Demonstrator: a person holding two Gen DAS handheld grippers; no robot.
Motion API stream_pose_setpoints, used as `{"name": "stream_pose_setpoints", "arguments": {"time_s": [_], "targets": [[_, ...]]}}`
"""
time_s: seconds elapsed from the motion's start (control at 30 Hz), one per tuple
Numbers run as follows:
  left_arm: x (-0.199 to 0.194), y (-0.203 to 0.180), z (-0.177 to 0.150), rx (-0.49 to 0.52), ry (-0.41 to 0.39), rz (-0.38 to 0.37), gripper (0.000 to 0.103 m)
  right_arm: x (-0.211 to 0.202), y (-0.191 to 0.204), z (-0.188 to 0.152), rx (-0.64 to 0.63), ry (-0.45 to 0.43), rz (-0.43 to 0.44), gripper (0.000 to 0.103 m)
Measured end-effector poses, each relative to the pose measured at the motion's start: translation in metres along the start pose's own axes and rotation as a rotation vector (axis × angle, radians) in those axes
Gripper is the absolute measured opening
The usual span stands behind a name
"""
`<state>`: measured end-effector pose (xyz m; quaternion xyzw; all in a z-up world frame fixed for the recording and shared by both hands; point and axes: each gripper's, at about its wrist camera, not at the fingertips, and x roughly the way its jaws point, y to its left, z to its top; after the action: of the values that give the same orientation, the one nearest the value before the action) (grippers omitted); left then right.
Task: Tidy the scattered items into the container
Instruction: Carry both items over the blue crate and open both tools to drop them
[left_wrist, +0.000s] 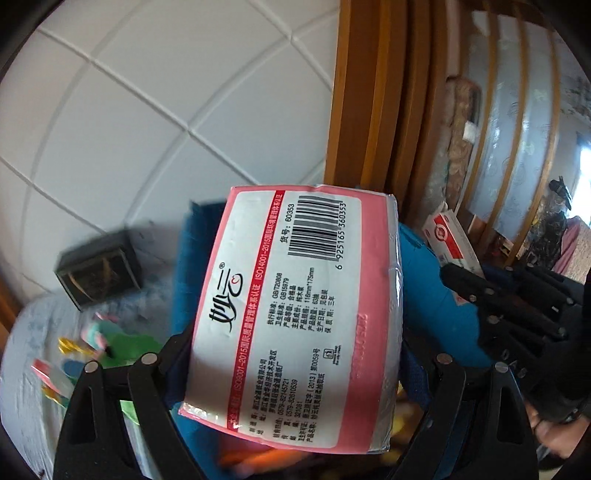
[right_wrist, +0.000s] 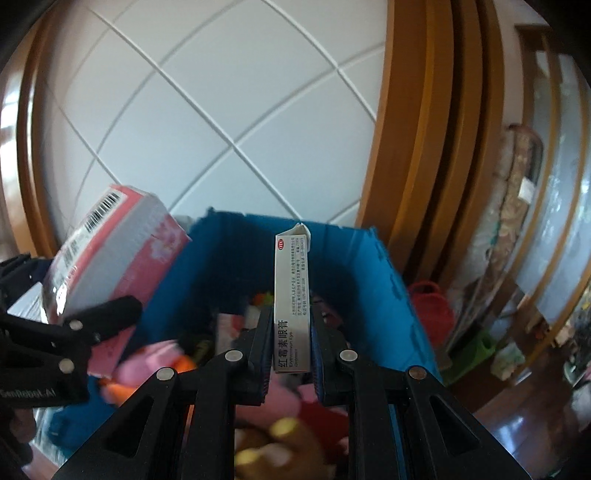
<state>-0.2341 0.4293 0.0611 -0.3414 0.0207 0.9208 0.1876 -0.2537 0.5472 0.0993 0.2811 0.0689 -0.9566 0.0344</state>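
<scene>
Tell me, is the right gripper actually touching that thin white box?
Touching. The right wrist view shows the right gripper with both fingers pressed flat against the thin white box, no gap either side.

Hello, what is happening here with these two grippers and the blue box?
A person is tidying items into the blue container. The left gripper holds a pink tissue pack at the container's edge. The right gripper grips a slim ointment box above the opening. Soft toys already lie inside. Neither item is released yet.
</scene>
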Motion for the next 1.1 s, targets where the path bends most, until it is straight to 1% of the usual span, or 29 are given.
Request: {"name": "stream_pose_setpoints", "arguments": {"time_s": [0.07, 0.13, 0.2, 0.23, 0.3, 0.33, 0.47, 0.53, 0.57, 0.63, 0.73, 0.83, 0.93, 0.97, 1.03, 1.1], "targets": [[0.034, -0.014, 0.015, -0.037, 0.096, 0.002, 0.090, 0.027, -0.020, 0.010, 0.009, 0.042, 0.004, 0.018], [0.066, -0.018, 0.015, -0.070, 0.182, 0.016, 0.090, 0.053, -0.035, 0.013, 0.040, 0.102, 0.037, 0.018], [0.094, -0.021, 0.016, -0.084, 0.241, 0.051, 0.090, 0.084, -0.046, 0.012, 0.066, 0.172, 0.067, 0.018], [0.108, -0.021, 0.014, -0.080, 0.264, 0.077, 0.090, 0.105, -0.051, 0.009, 0.075, 0.226, 0.074, 0.018], [0.130, -0.025, 0.006, -0.062, 0.299, 0.115, 0.090, 0.130, -0.056, -0.001, 0.087, 0.296, 0.081, 0.018], [0.140, -0.026, 0.000, -0.052, 0.320, 0.127, 0.090, 0.147, -0.057, -0.009, 0.083, 0.345, 0.085, 0.018], [0.172, -0.025, -0.021, -0.013, 0.386, 0.143, 0.090, 0.180, -0.051, -0.042, 0.038, 0.464, 0.085, 0.018], [0.178, -0.024, -0.028, -0.015, 0.417, 0.146, 0.090, 0.190, -0.052, -0.053, 0.025, 0.501, 0.082, 0.018], [0.182, -0.029, -0.025, -0.022, 0.416, 0.134, 0.090, 0.193, -0.053, -0.057, 0.021, 0.511, 0.075, 0.018], [0.178, -0.036, -0.027, -0.007, 0.400, 0.108, 0.090, 0.196, -0.054, -0.063, 0.018, 0.526, 0.066, 0.018], [0.172, -0.043, -0.027, 0.032, 0.362, 0.133, 0.091, 0.200, -0.062, -0.064, 0.044, 0.535, 0.075, 0.019], [0.166, -0.044, -0.025, 0.037, 0.335, 0.139, 0.092, 0.196, -0.066, -0.062, 0.065, 0.517, 0.072, 0.020], [0.161, -0.043, -0.023, 0.038, 0.310, 0.153, 0.092, 0.194, -0.061, -0.057, 0.054, 0.503, 0.062, 0.026], [0.159, -0.042, -0.022, 0.041, 0.296, 0.160, 0.092, 0.193, -0.060, -0.055, 0.052, 0.498, 0.061, 0.029], [0.158, -0.037, -0.016, 0.048, 0.256, 0.177, 0.092, 0.192, -0.060, -0.055, 0.048, 0.483, 0.052, 0.038], [0.149, -0.036, -0.011, 0.056, 0.198, 0.189, 0.092, 0.189, -0.062, -0.053, 0.052, 0.463, 0.043, 0.059]]}}
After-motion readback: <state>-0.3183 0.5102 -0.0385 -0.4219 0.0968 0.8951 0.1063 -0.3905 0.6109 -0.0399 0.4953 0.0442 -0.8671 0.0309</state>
